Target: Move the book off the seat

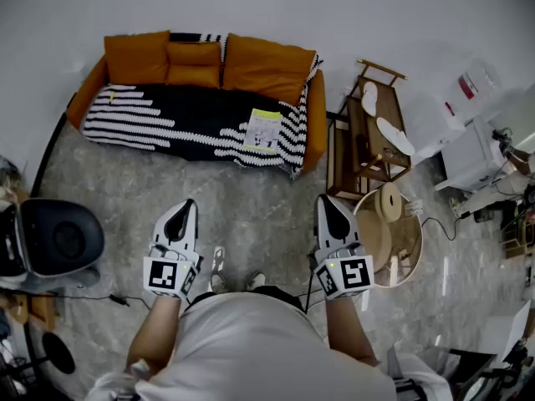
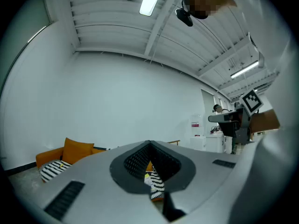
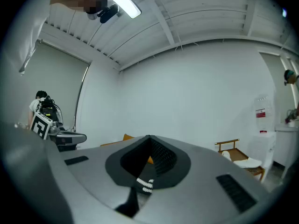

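sofa ahead of me, back to the wall | book on its seat, near the right end (on the blanket) | rack just right of sofa | table before the rack | left gripper and right gripper side by side, well short of sofa

The person wears a white short-sleeved shirt and light shoes. The left gripper and right gripper look alike. Each has a smooth pale-grey shell that tapers to a point, with a dark drop-shaped hollow near the tip. Inside that hollow the pads are black and finely ribbed. Dark slots are set into the shell on both sides. At the rear of each gripper sits a cube with black-and-white square markers, each framed by a white border.
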